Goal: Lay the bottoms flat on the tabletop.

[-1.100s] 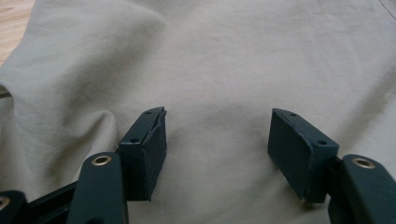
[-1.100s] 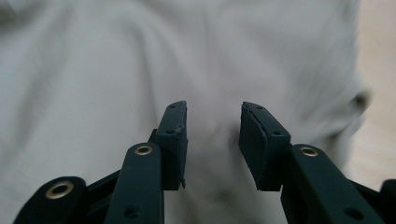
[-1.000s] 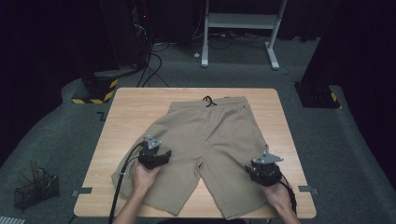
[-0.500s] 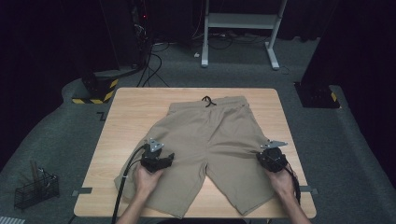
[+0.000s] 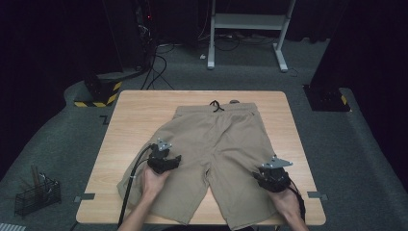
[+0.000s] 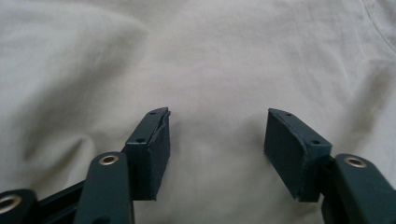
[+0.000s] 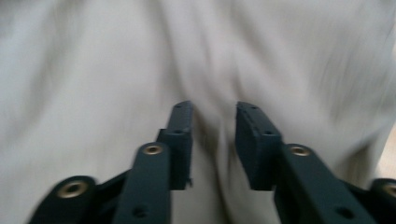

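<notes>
A pair of tan shorts (image 5: pixel 216 154) is spread flat on the wooden tabletop (image 5: pixel 130 115), waistband toward the far edge and the two legs toward the person's side. A black drawstring (image 5: pixel 216 105) is seen knotted at the middle of the waistband. The hem of the leg on the right reaches the near edge of the tabletop.

The left gripper (image 5: pixel 163 161) is held over the shorts' leg on the left, about halfway between waistband and hem. In the left gripper view its jaws are seen standing well apart, with wrinkled cloth (image 6: pixel 205 70) lying beneath and between them but not pinched; they have just been closing a little. The right gripper (image 5: pixel 272 177) is held over the outer part of the shorts' other leg, nearer the hem. In the right gripper view, which is blurred, its jaws are seen parted by a narrower gap over a raised fold of cloth (image 7: pixel 212 84); they have just been opening, and the pads are not pressed on the fabric.

Beyond the shorts' waistband, past the tabletop's far edge, a white metal frame (image 5: pixel 245 21) stands on the grey floor. Left of the shorts, off the tabletop, a black wire basket (image 5: pixel 36 195) sits on the floor.
</notes>
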